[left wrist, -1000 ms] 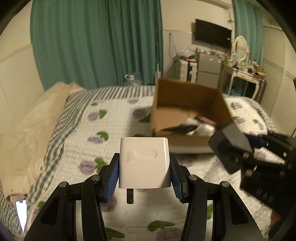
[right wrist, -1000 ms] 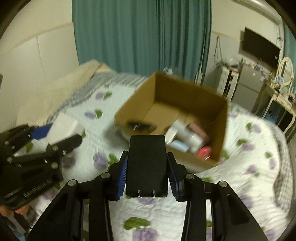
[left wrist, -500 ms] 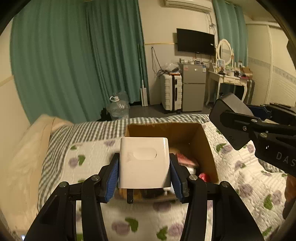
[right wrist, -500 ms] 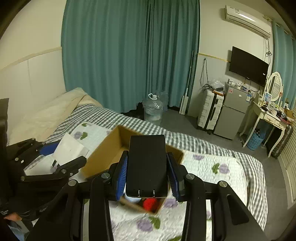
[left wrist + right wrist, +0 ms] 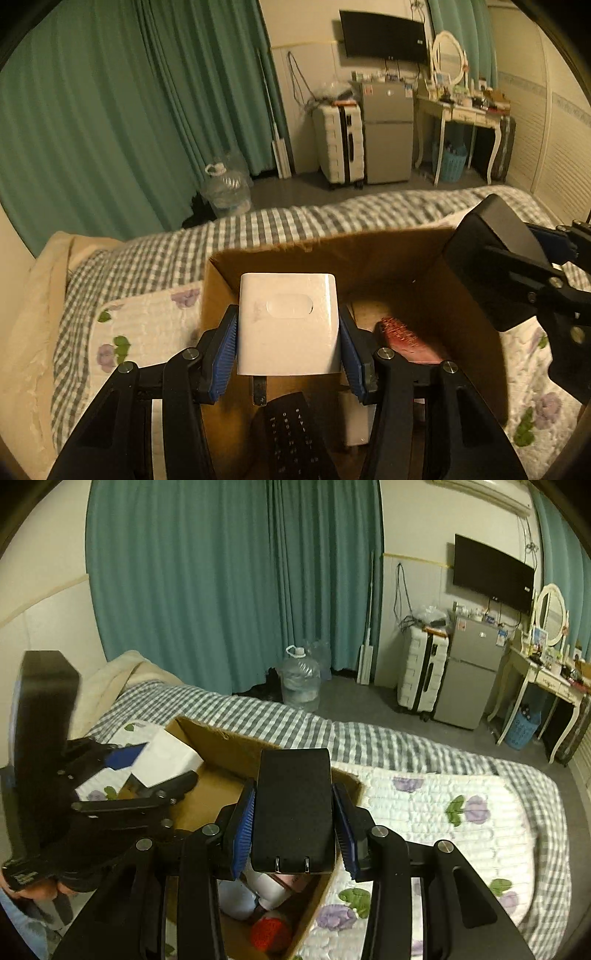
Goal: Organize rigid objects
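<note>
My left gripper (image 5: pixel 288 350) is shut on a white plug charger (image 5: pixel 288 325), held above the open cardboard box (image 5: pixel 369 254) on the bed. My right gripper (image 5: pixel 293 836) is shut on a black plug charger (image 5: pixel 293 808), its prongs toward the camera, over the box's right part (image 5: pixel 229 746). The left wrist view shows the black charger (image 5: pixel 491 254) at the right edge. The right wrist view shows the white charger (image 5: pixel 166 755) at the left. Inside the box lie a black remote (image 5: pixel 295 435), a red brush (image 5: pixel 402 339), a white block (image 5: pixel 356 417) and a red round thing (image 5: pixel 269 934).
The box sits on a flowered quilt (image 5: pixel 443 812) with a checked border (image 5: pixel 155 254). A beige pillow (image 5: pixel 33 314) lies at the left. Beyond the bed stand a water jug (image 5: pixel 299 679), a white suitcase (image 5: pixel 421 672), a small fridge (image 5: pixel 469 675) and a dressing table (image 5: pixel 461 110).
Both grippers have travelled across the bed to hover over the box, each still holding its charger. The box now fills the lower part of both views, with its contents seen from above.
</note>
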`<state>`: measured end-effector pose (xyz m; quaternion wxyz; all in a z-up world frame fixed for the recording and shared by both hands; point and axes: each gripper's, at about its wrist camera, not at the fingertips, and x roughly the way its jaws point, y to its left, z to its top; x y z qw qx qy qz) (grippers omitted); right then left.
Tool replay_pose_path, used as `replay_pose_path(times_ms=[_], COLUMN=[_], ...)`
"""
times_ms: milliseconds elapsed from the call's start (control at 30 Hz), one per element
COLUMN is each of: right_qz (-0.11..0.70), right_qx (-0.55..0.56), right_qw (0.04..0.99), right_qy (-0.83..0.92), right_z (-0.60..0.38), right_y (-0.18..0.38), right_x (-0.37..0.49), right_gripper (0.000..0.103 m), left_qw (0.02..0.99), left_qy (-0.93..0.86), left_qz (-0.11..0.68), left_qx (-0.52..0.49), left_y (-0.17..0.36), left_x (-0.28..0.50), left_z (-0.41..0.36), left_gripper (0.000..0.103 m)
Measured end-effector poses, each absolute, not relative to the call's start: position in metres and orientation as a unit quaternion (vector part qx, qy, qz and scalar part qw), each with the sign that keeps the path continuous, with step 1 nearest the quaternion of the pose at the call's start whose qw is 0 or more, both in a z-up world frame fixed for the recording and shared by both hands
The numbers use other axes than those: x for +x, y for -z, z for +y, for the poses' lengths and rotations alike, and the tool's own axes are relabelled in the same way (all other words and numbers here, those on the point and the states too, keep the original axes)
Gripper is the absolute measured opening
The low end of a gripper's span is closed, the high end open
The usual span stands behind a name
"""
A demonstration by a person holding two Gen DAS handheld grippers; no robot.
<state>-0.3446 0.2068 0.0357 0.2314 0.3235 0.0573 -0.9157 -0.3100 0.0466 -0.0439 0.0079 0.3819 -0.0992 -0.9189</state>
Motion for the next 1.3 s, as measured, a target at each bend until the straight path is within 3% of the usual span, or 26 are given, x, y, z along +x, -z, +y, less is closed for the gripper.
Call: replay_pose_path(times_ms=[200, 300, 667, 733, 767, 800, 1000, 1100, 1300], right_qz=[0.054, 0.050, 0.048, 0.052, 0.055, 0.055, 0.054, 0.059, 0.060], right_qx=[0.333, 0.338, 0.355, 0.354, 0.346, 0.337, 0.307, 0.289, 0.247], right_qw=[0.239, 0.239, 0.250, 0.244, 0.238, 0.231, 0.205, 0.187, 0.164], right_qy=[0.910, 0.909, 0.899, 0.901, 0.906, 0.911, 0.928, 0.937, 0.953], right_z=[0.204, 0.205, 0.193, 0.190, 0.191, 0.193, 0.215, 0.225, 0.237], right_y=[-0.017, -0.011, 0.018, 0.020, 0.018, 0.012, -0.037, -0.069, -0.124], right_x=[-0.355, -0.360, -0.387, -0.386, -0.383, -0.378, -0.338, -0.307, -0.227], right_gripper=[0.039, 0.039, 0.040, 0.049, 0.063, 0.067, 0.067, 0.068, 0.082], left_qw=[-0.009, 0.007, 0.027, 0.032, 0.035, 0.037, 0.042, 0.042, 0.044], left_qy=[0.906, 0.915, 0.931, 0.933, 0.935, 0.937, 0.953, 0.963, 0.979], left_qz=[-0.091, -0.092, -0.092, -0.096, -0.098, -0.099, -0.093, -0.094, -0.079], left_qx=[0.413, 0.393, 0.352, 0.344, 0.338, 0.332, 0.285, 0.248, 0.180], left_y=[0.062, 0.057, 0.041, 0.036, 0.033, 0.028, -0.020, -0.053, -0.111], left_x=[-0.316, -0.314, -0.302, -0.299, -0.295, -0.289, -0.245, -0.215, -0.149], left_z=[0.043, 0.043, 0.031, 0.034, 0.035, 0.036, 0.039, 0.042, 0.036], left_gripper=[0.054, 0.062, 0.063, 0.063, 0.063, 0.063, 0.063, 0.068, 0.075])
